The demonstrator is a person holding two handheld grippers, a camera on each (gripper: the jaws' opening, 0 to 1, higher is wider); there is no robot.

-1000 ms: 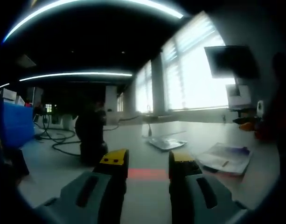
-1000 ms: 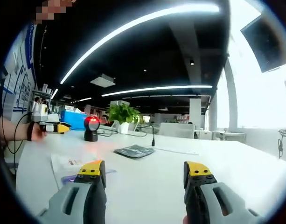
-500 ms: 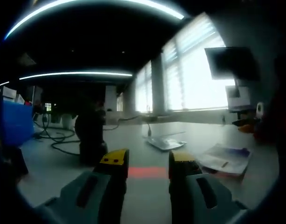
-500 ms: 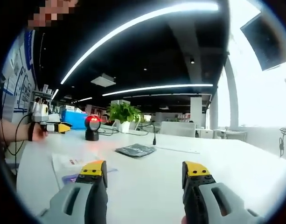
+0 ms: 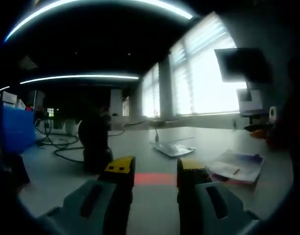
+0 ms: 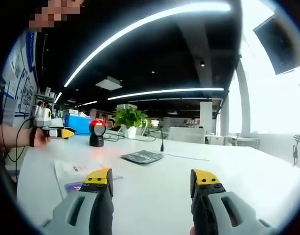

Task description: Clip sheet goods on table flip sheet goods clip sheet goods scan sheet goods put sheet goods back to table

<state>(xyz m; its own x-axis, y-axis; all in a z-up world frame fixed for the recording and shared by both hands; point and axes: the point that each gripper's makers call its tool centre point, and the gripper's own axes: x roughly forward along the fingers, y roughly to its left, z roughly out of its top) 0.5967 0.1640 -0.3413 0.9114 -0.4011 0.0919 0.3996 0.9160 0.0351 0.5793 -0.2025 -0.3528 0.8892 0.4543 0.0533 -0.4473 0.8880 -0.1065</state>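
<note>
A white and purple sheet pack (image 5: 236, 166) lies flat on the white table (image 5: 154, 196), right of my left gripper (image 5: 155, 167), whose jaws stand apart with nothing between them. That pack (image 6: 74, 172) also lies left of my right gripper (image 6: 151, 177), which is open and empty above the table (image 6: 189, 166). A dark grey sheet pack (image 6: 142, 157) lies farther off; the same pack (image 5: 175, 149) is near mid-table. The black scanner (image 6: 96, 133) glows red at its head. The scanner (image 5: 95, 145) stands close, casting a red patch (image 5: 153, 179) on the table. The other gripper (image 6: 56, 132) is held in a hand at the left.
Black cables (image 5: 61, 147) run over the table behind the scanner. A blue box (image 5: 12, 129) stands at the left. A potted plant (image 6: 129, 120) and chairs (image 6: 186, 135) stand beyond the table's far edge. A gooseneck stalk (image 6: 161, 142) rises near the grey pack.
</note>
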